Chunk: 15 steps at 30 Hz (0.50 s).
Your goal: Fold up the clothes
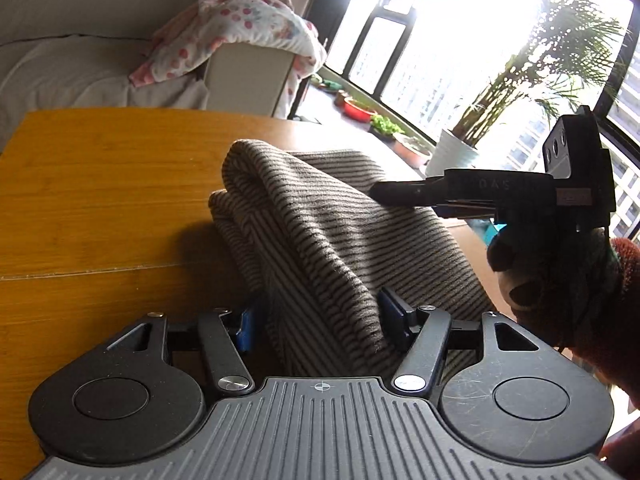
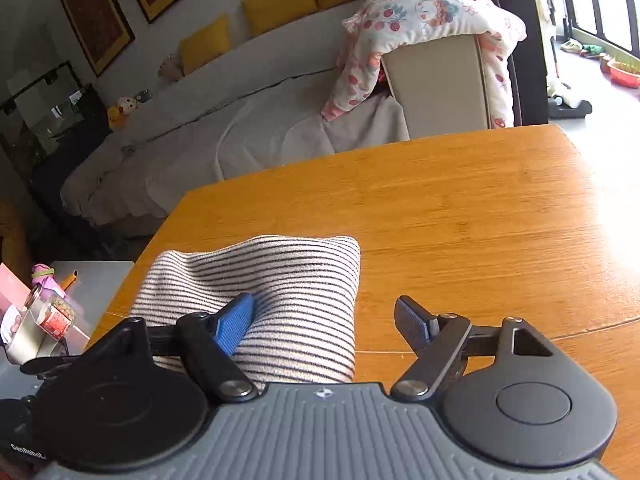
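Striped knit garment [image 1: 320,240] bunches between the left gripper [image 1: 316,320] fingers, seemingly pinched; right gripper [image 2: 326,320] gapes empty near the table [image 2: 460,208] edge; a loose pinch could spill the fold

I am working in a home living room. A long pale sofa [image 2: 240,92] with yellow cushions [image 2: 276,2] lines the far wall under framed pictures [image 2: 96,20]. A child's printed blanket [image 2: 420,20] drapes its arm, and potted plants [image 1: 452,152] stand by big windows [image 1: 440,52] on the right.
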Motion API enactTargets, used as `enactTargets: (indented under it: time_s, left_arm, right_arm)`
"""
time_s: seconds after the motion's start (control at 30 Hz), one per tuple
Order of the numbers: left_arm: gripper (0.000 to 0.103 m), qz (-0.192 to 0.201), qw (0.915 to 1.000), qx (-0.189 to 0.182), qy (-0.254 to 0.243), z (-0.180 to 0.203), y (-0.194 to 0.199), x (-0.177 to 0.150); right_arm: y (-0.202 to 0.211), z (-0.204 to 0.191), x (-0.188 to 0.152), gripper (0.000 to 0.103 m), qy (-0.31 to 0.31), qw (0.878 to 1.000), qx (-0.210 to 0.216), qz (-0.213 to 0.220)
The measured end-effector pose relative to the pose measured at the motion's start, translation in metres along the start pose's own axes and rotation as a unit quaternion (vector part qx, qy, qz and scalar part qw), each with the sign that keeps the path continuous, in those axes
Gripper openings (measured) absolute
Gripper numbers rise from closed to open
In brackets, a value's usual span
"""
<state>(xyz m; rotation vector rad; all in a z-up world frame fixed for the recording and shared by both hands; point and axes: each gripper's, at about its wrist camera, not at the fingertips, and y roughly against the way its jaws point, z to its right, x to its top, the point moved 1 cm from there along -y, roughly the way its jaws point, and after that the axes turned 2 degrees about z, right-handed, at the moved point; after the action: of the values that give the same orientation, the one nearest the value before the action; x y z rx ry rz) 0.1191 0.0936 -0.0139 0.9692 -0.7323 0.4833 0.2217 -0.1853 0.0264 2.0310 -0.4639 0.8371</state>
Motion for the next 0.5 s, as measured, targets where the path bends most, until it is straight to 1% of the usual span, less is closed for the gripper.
enactTargets:
  time_s: [0.03,0.1,0.17,0.2,0.3,0.37,0.43,0.47,0.5]
  left_arm:
    - [0.067,0.0,1.0,0.0,0.0,0.0,0.0,0.0]
    - [0.068,-0.001,1.0,0.0,0.002,-0.001,0.001,0.0]
    - [0.068,-0.001,1.0,0.0,0.003,-0.002,0.001,0.0]
    - [0.068,-0.001,1.0,0.0,0.004,-0.002,0.001,0.0]
    - [0.069,-0.002,1.0,-0.001,0.007,-0.003,-0.002,0.003]
    - [0.07,-0.002,1.0,-0.002,0.01,-0.005,-0.003,0.003]
    - [0.07,-0.003,0.9999,-0.004,0.013,-0.006,-0.003,0.003]
    - [0.07,-0.003,0.9999,-0.003,0.015,-0.007,-0.004,0.003]
    - [0.07,-0.003,0.9999,-0.003,0.016,-0.007,-0.004,0.003]
  right_arm:
    - [0.004,0.004,-0.003,0.082,-0.014,1.0,0.011,-0.001]
    - [0.013,0.01,-0.01,0.09,-0.038,0.999,0.036,-0.004]
    - [0.019,0.012,-0.022,0.091,-0.052,0.997,0.063,-0.016]
    - [0.022,0.013,-0.029,0.091,-0.059,0.995,0.076,-0.022]
    - [0.025,0.011,-0.052,0.092,-0.066,0.993,0.089,-0.04]
    - [0.03,0.007,-0.063,0.092,-0.065,0.992,0.102,-0.034]
    - [0.032,0.002,-0.069,0.088,-0.072,0.989,0.121,-0.04]
    - [0.033,-0.003,-0.07,0.086,-0.068,0.99,0.114,-0.036]
    - [0.037,-0.01,-0.069,0.083,-0.05,0.992,0.109,-0.029]
